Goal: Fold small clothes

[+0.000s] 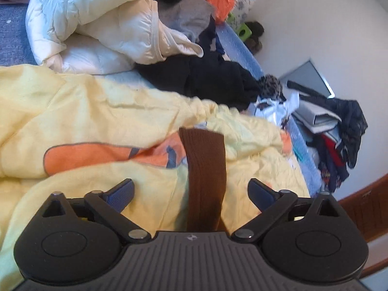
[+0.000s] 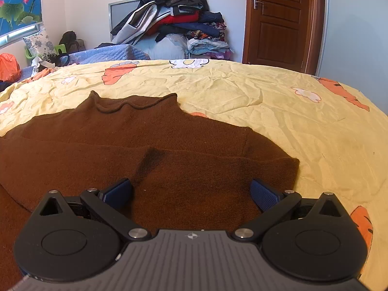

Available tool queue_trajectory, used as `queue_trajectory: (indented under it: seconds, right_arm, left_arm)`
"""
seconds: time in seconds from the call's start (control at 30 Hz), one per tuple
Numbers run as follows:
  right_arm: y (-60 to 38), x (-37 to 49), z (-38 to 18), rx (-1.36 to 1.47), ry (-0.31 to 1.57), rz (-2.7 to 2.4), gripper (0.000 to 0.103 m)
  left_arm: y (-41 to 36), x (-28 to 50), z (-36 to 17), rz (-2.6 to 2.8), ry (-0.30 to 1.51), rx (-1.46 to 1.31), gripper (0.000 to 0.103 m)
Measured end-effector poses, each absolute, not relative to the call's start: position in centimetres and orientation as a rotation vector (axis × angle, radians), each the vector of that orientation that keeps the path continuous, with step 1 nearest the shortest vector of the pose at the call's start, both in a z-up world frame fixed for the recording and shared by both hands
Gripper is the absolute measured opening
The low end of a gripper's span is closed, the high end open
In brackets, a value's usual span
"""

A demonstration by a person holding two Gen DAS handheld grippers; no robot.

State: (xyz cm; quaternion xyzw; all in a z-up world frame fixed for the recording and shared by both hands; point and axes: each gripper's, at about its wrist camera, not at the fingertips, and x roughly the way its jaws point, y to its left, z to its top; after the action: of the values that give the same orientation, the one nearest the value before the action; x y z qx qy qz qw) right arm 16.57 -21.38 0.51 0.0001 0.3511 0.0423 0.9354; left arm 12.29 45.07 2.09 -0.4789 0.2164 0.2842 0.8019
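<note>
Lying flat on the yellow carrot-print bedspread, the brown sweater had its collar pointed away from the right wrist camera and toward the wooden door, an arrangement that seemed meant to give a smooth base for folding. A sleeve appeared to be laid across the chest, its cuff ending near the garment's right edge, so the fold looked partly made rather than finished. The right gripper hovered low over the lower body of the sweater with its blue pads spread wide apart and nothing between them; it looked placed to come down on the hem or the side edge for the next fold. The left gripper was likewise wide open, its pads well clear of cloth. Between its spread fingers ran a ribbed brown strip, probably a sleeve or cuff of the same sweater, lying on the bedspread or hanging just below the camera; which one could not be told, nor whether it touched the tool. Beyond it, a white padded quilt and a heap of dark clothes sat pushed to the far side of the bed, likely to keep the working patch free.
</note>
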Motion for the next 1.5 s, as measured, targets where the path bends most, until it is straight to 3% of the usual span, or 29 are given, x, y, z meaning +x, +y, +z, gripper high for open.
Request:
queue_trajectory:
  seconds: [0.2, 0.27, 0.3, 0.4, 0.57, 0.67, 0.8, 0.9, 1.0, 1.07, 1.17, 1.33, 1.43, 1.5]
  right_arm:
    - [-21.4, 16.6, 0.5, 0.004, 0.716, 0.086, 0.103]
    - [-21.4, 16.6, 0.5, 0.006, 0.716, 0.085, 0.103]
    - [-21.4, 16.6, 0.5, 0.006, 0.716, 0.085, 0.103]
    - [-21.4, 16.6, 0.6, 0.008, 0.715, 0.085, 0.103]
    - [-21.4, 16.6, 0.6, 0.016, 0.711, 0.086, 0.103]
    - [-21.5, 16.5, 0.7, 0.022, 0.709, 0.086, 0.103]
    - [-21.5, 16.5, 0.7, 0.029, 0.707, 0.086, 0.103]
    - [-21.6, 16.4, 0.7, 0.037, 0.706, 0.089, 0.103]
    - [-21.8, 16.4, 0.7, 0.053, 0.703, 0.092, 0.103]
    - [-21.9, 16.3, 0.7, 0.061, 0.7, 0.094, 0.103]
    - [-22.0, 16.3, 0.7, 0.068, 0.698, 0.097, 0.103]
    - [-22.3, 16.5, 2.2, 0.13, 0.744, 0.091, 0.103]
    - [-23.3, 15.3, 4.5, 0.473, 0.735, 0.244, 0.103]
    - [-22.5, 16.2, 4.1, 0.651, 0.857, 0.396, 0.101]
  left_arm:
    - [45.9, 14.1, 1.4, 0.621, 0.557, -0.98, 0.05]
    - [45.9, 13.9, 1.6, 0.603, 0.549, -0.966, 0.02]
    - [45.9, 13.7, 1.8, 0.6, 0.539, -0.964, 0.016]
    - [45.4, 13.0, 3.1, 0.601, 0.519, -0.933, 0.008]
    - [41.8, 13.3, 7.8, 0.6, 0.487, -0.745, 0.008]
    - [34.2, 13.6, 11.6, 0.489, 0.431, -0.543, 0.008]
    - [18.6, 13.5, 13.3, 0.152, 0.435, -0.318, 0.008]
    - [7.0, 12.5, 10.9, -0.164, 0.537, -0.141, 0.018]
    - [1.0, 9.6, 7.6, -0.198, 0.583, 0.01, 0.048]
    - [0.3, 7.0, 5.9, -0.181, 0.535, 0.02, 0.093]
    - [1.3, 4.4, 3.8, -0.166, 0.496, -0.037, 0.097]
    - [3.9, 4.2, 1.0, -0.096, 0.617, -0.194, 0.097]
    - [5.5, 4.2, 0.7, -0.025, 0.583, -0.327, 0.098]
    - [5.5, 4.4, 0.8, -0.027, 0.579, -0.33, 0.099]
